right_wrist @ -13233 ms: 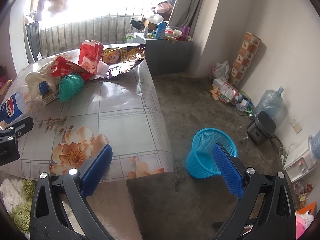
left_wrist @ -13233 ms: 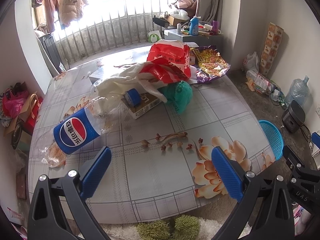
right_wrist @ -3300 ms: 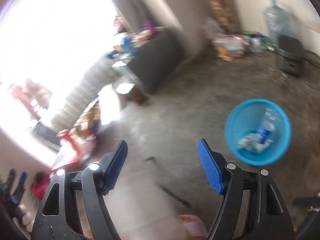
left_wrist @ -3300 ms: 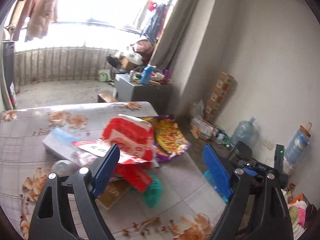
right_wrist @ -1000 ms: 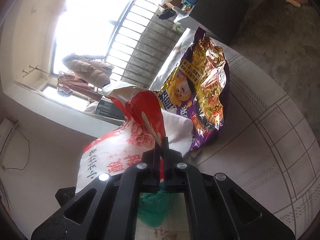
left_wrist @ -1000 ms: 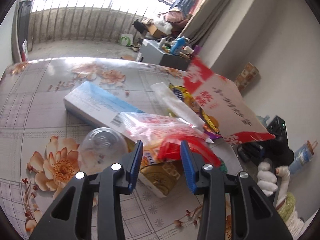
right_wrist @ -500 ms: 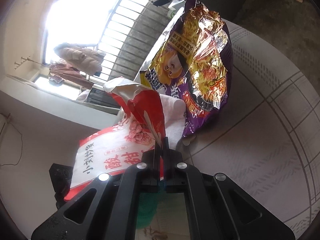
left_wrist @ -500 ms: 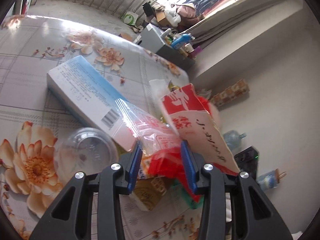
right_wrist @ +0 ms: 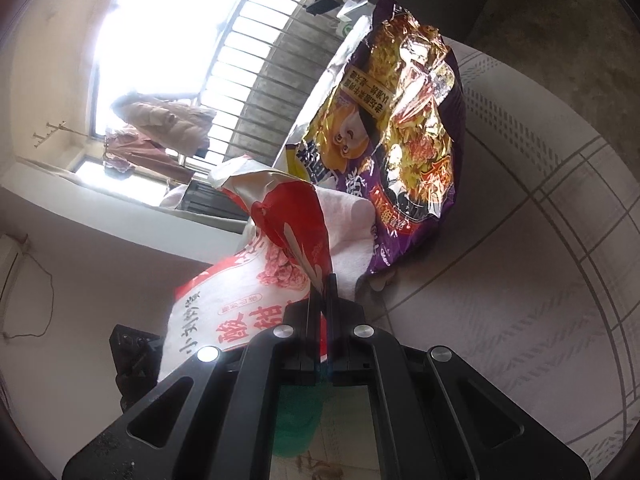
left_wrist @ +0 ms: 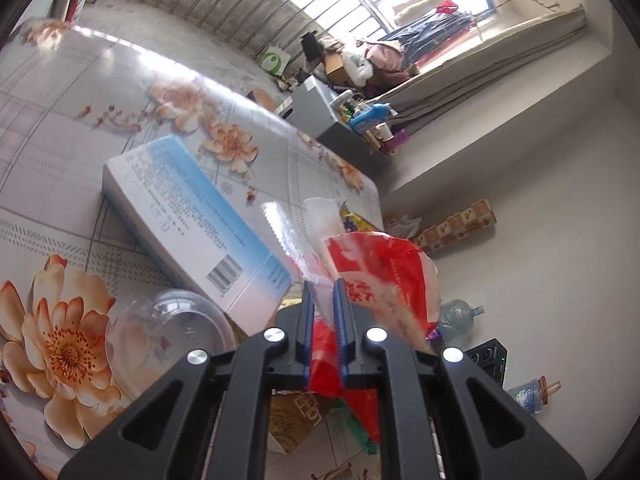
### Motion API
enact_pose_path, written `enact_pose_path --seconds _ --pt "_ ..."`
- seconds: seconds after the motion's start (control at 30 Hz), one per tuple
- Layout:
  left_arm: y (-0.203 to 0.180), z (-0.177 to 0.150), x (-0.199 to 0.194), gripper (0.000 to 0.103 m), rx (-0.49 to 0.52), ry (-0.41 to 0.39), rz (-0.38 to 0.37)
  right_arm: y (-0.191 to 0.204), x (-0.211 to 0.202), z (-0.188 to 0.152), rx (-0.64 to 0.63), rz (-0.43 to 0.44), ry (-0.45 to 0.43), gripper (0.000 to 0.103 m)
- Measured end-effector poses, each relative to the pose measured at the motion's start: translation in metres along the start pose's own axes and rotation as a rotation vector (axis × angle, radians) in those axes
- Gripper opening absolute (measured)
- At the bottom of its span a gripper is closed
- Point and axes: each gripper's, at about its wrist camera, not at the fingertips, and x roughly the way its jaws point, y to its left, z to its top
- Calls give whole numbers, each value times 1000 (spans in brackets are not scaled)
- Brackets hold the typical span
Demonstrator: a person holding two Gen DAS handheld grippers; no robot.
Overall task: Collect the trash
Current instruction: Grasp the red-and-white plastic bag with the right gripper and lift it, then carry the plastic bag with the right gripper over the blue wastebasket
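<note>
A glossy floral-print tablecloth-covered table [left_wrist: 60, 128] carries a long blue-and-white cardboard box [left_wrist: 188, 220] — beside it a clear plastic dome lid [left_wrist: 168, 332] — and a purple-and-gold foil snack bag [right_wrist: 404, 136].

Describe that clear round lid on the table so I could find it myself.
Start at the flowered table and find the long blue-and-white box lying across it. The clear domed lid sits by the box's barcode end, beside a big orange flower print. It is the only see-through, round thing among the wrappers.
</note>
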Motion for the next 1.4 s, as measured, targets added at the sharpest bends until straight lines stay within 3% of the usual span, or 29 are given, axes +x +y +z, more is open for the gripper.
enact_pose_path --seconds 0.4,0.7,0.93,1.13,1.23,1.4 --pt "-72 3 -54 1 186 -145 -120 9 -65 9 29 126 -131 1" --pt "-142 -10 -47 1 340 -124 -207 -25 -167 -1 50 53 -334 1" --pt "-227 -41 9 1 483 18 -337 -82 -266 -28 114 -158 -550 1" --pt "-308 -96 94 1 616 226 -417 -127 -316 -47 187 -402 -686 1" --pt "-339 -137 146 1 696 330 -406 -150 -323 -53 234 -545 -691 1" --pt "-371 -199 229 1 782 500 -351 -201 -312 -60 383 -790 -601 1"
